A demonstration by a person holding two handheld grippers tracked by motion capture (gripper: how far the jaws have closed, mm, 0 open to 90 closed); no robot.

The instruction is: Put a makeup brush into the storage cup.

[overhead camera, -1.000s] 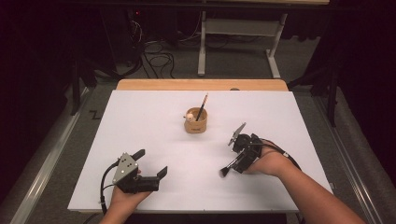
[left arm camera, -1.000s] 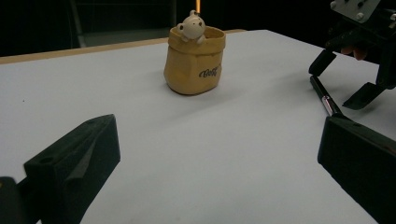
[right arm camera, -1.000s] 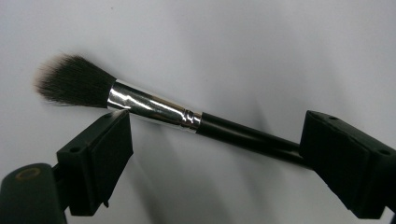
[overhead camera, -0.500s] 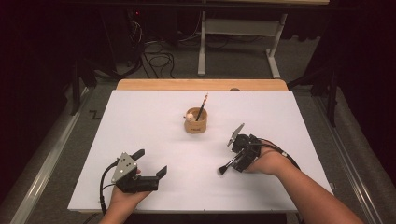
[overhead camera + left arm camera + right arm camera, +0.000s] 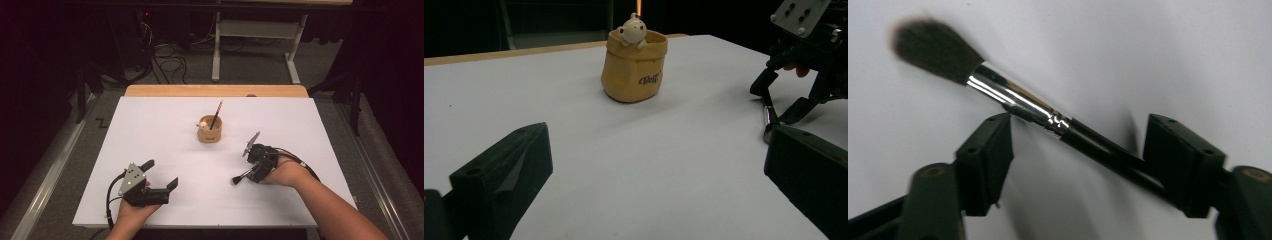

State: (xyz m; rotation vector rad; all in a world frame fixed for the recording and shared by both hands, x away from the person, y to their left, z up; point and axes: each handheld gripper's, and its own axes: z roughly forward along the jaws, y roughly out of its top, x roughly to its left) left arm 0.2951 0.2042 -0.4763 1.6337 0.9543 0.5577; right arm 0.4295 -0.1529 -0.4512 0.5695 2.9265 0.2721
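Your right gripper (image 5: pixel 248 169) sits over the makeup brush (image 5: pixel 1013 100) lying flat on the white table (image 5: pixel 150 135), right of centre and nearer than the bear-shaped pen cup (image 5: pixel 209 129). Its jaws have just been closing, with the brush handle between them, not yet clamped. Your left gripper (image 5: pixel 161 174) rests near left, jaws apart and empty.

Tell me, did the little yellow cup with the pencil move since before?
No. The yellow cup sits in the same spot, just in front of the table's wooden edge, as in the earlier high views.
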